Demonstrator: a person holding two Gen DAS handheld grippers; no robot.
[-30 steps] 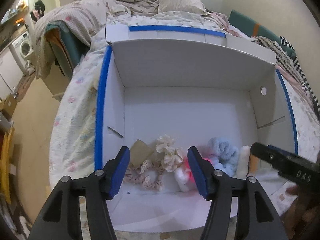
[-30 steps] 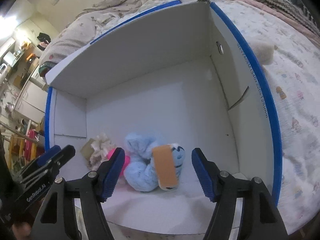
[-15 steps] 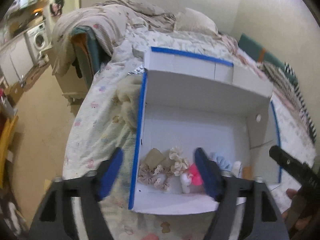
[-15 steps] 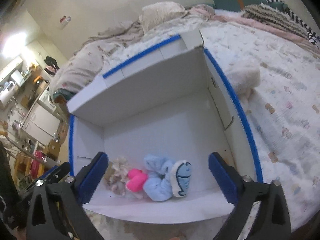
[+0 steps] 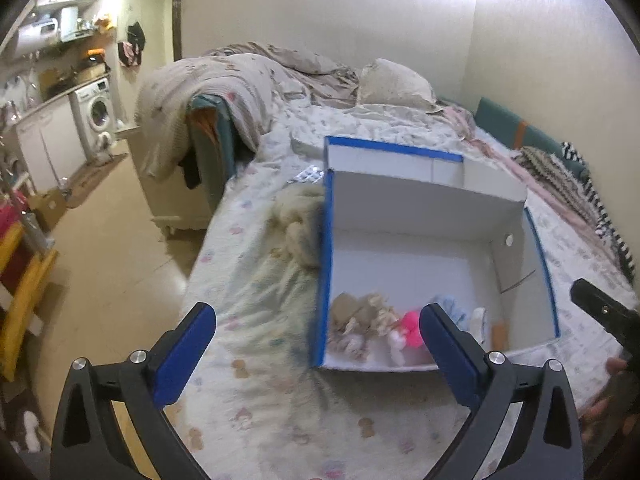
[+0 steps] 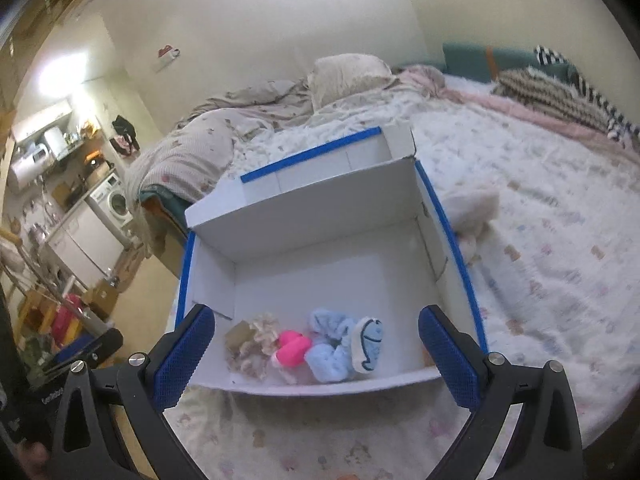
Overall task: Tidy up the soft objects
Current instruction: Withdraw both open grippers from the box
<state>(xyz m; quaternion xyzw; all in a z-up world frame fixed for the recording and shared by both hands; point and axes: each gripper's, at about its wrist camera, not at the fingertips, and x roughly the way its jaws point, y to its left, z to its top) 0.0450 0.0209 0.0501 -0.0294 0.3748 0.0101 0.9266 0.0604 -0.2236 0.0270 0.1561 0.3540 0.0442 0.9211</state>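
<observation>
Left claw (image 5: 316, 344): mine, black frame, blue pads, jaws opening and by now spread wide, nothing between them; it hangs over the bed's near edge, pointing down at the box.

Right claw (image 6: 314, 344): mine, same make, jaws fully apart, empty, aimed into the box from the near side. Its tip shows at the right border of the left view.

Box (image 6: 320, 280): white cardboard, blue tape along the rims, lid flap standing up at the far side; it sits on the bed (image 6: 540, 240), which has a pale patterned cover.

Contents, all bunched along the near wall of the box, far half of the floor bare:
- beige frilly scrunchies (image 6: 256, 340), leftmost, lying against a small tan cardboard piece (image 6: 238, 332);
- pink plush piece (image 6: 294, 350), touching the beige ones, with a bit of white fluff under it;
- light blue fluffy scrunchie (image 6: 330, 344), just right of the pink;
- white-and-blue plush with a drawn face (image 6: 368, 344), leaning on the blue scrunchie, rightmost.

Outside the box:
- cream fluffy item (image 5: 298, 224) on the bed, against the box's left wall;
- another pale fluffy item (image 6: 472, 208) on the bed, by the right wall.

Surroundings: rumpled duvet and pillow (image 5: 394, 84) at the bed's far end; washing machine (image 5: 98, 110) across the room.
</observation>
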